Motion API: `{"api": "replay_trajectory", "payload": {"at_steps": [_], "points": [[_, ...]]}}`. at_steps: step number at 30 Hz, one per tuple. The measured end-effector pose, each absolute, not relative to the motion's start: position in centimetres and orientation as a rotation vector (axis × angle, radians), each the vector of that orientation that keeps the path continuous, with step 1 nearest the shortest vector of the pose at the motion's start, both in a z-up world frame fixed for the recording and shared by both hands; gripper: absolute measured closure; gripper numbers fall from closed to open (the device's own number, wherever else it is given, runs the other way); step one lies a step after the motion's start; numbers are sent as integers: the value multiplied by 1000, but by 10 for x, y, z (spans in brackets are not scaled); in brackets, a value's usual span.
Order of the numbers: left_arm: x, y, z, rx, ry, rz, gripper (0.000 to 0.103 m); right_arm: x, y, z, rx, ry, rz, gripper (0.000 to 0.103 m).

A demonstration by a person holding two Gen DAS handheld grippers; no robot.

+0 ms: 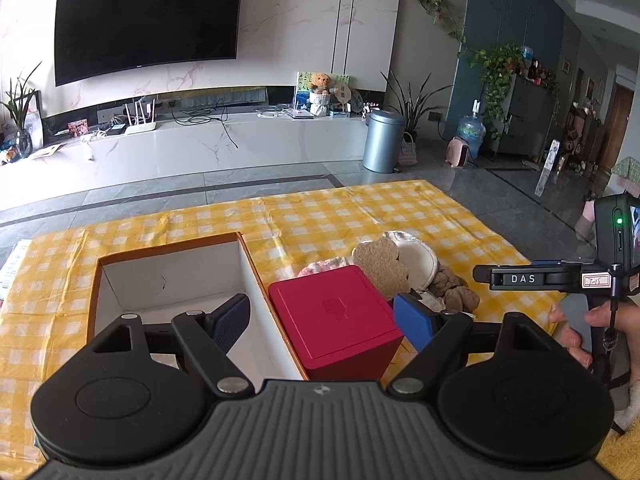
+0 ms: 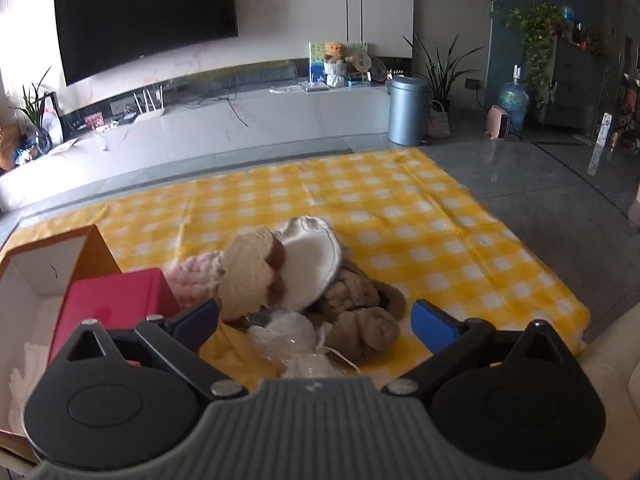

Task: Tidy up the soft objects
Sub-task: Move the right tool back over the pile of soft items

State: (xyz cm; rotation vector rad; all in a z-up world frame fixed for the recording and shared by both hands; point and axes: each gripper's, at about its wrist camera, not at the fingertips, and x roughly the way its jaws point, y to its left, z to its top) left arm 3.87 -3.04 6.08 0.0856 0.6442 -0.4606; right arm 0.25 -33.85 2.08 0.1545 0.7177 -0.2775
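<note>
A pile of soft objects lies on the yellow checked cloth [image 2: 400,208]: a toast-shaped plush [image 2: 250,276] [image 1: 380,266], a white round pad [image 2: 310,262] [image 1: 416,260], a pink knitted piece [image 2: 192,276] [image 1: 324,266], a brown plush [image 2: 360,312] [image 1: 452,288] and white bagged items [image 2: 288,336]. An open cardboard box [image 1: 168,276] [image 2: 36,268] stands to the left. A red box [image 1: 336,316] [image 2: 116,304] stands between the wide-apart fingers of my open left gripper [image 1: 320,320]. My right gripper [image 2: 316,320] is open, with the pile between its fingers; in the left wrist view its body [image 1: 548,278] shows at the right.
A TV, a white console, a grey bin [image 1: 383,142] and plants stand across the tiled floor. A sofa edge [image 2: 612,360] shows at the right. White paper [image 2: 28,360] lies in the cardboard box.
</note>
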Motion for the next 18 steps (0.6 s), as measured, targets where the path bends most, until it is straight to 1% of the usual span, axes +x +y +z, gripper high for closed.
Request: {"api": "replay_trajectory", "payload": {"at_steps": [4,9,14,18], "points": [[45,-65,49,194,692,-418,7,9,-365,-9,220,807,-279,2],[56,-88,29,241,779,-421,7,22,-374,-39,248,906,-265,2],[60,-94,21,247,792,-397,7,34,-366,-56,184,948,-300,2],[64,-93,20,239,805,-393,7,48,-363,-68,214,981,-251,3]]}}
